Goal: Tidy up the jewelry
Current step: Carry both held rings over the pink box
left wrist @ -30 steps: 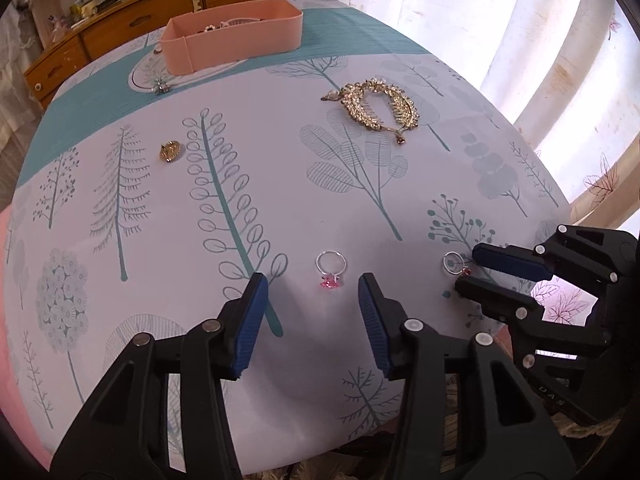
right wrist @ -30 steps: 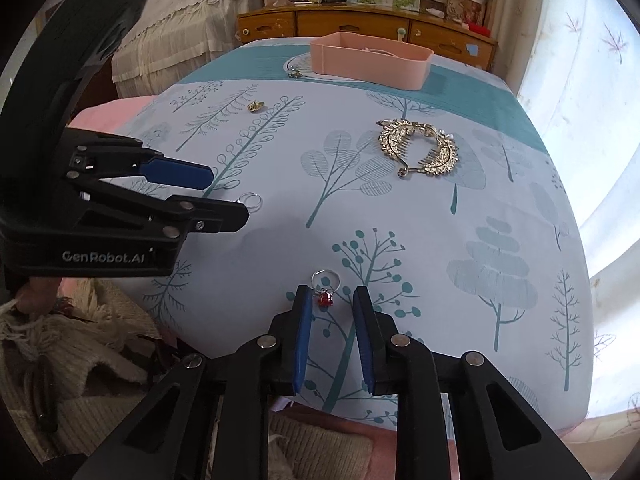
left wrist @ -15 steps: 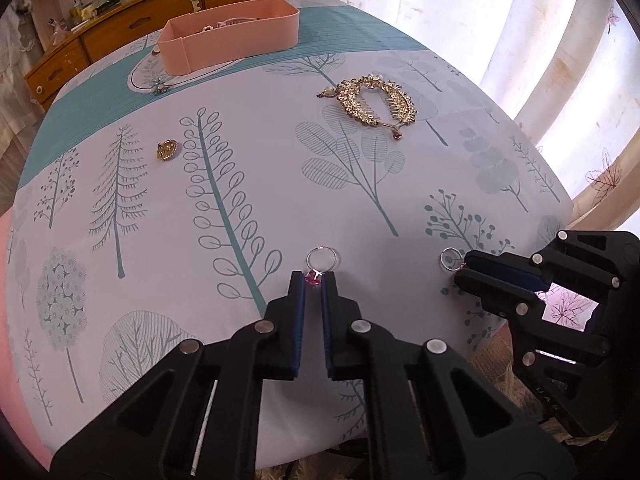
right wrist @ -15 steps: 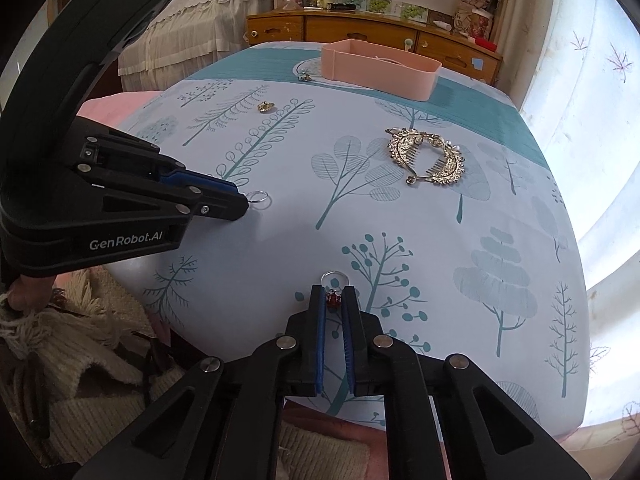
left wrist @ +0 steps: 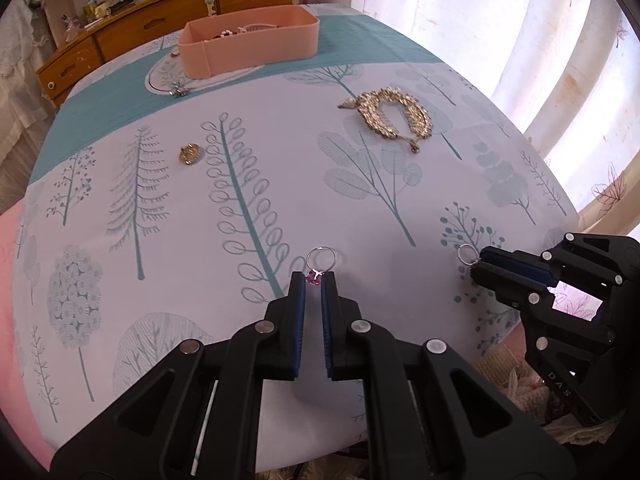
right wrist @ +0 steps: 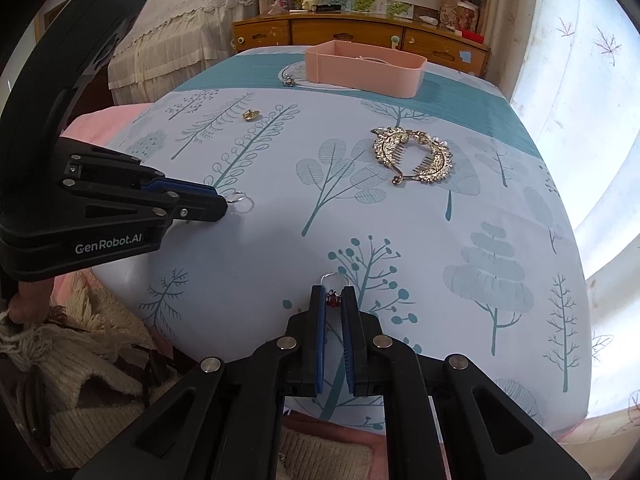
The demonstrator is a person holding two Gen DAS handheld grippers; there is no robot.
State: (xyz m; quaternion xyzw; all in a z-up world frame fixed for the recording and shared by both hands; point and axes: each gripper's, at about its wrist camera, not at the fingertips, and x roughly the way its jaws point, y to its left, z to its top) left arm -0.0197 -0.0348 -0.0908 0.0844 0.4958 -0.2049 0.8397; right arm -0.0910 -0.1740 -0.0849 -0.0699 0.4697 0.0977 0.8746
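Note:
My left gripper (left wrist: 313,280) is shut on a silver ring with a pink stone (left wrist: 320,262), seen beside the left gripper in the right wrist view (right wrist: 241,199). My right gripper (right wrist: 333,295) is shut on a silver ring with a red stone (right wrist: 333,288), whose hoop shows in the left wrist view (left wrist: 466,253). Both rings are near the cloth's front edge. A pink tray (left wrist: 256,46) holding some jewelry stands at the far end and also shows in the right wrist view (right wrist: 364,70).
A gold hair comb (left wrist: 394,118) lies right of centre on the tree-patterned cloth (left wrist: 280,168). A small gold brooch (left wrist: 190,153) lies to the left. A small silver piece (left wrist: 177,90) lies before the tray. A wooden dresser (right wrist: 360,34) stands behind.
Both grippers have closed from open onto their rings, then lifted slightly with the rings held.

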